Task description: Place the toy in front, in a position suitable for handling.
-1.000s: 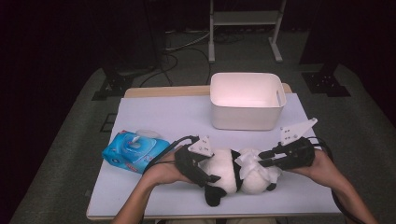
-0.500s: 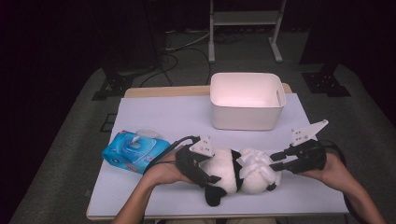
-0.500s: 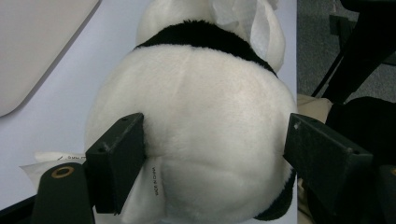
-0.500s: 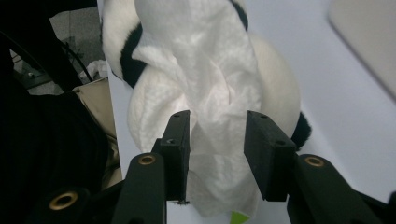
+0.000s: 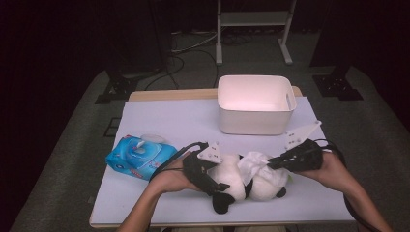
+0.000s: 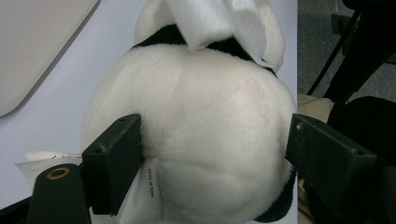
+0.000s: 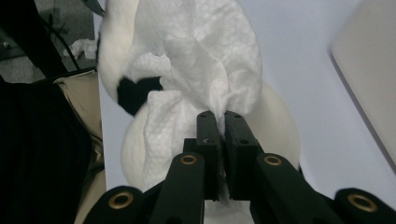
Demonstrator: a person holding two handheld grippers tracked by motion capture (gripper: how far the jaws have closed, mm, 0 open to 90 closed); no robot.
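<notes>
Both forearms coming in low from the near edge, converging. Left gripper (image 5: 205,169) standing wide, fingers (image 6: 114,163) pressing either flank of its load. Right gripper (image 5: 273,163) having just closed, fingers (image 7: 208,135) pinching together, angled inward.

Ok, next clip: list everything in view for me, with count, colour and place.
Plush panda toy: one, white and black, lying at the table's near edge between the grippers.
Crumpled wet wipe: one, white, draped on the panda.
Pack of wet wipes: one, blue, on the table's left.
Rectangular plastic tub: one, white, at the table's far side.
Table with pale lilac cover: one, centre.
Metal stand: one, grey, on the floor behind.
Left gripper: black, jaws closed around the panda's body.
Right gripper: black, jaws just closed, pinching the wipe.
Forearms: two, from the bottom edge.
</notes>
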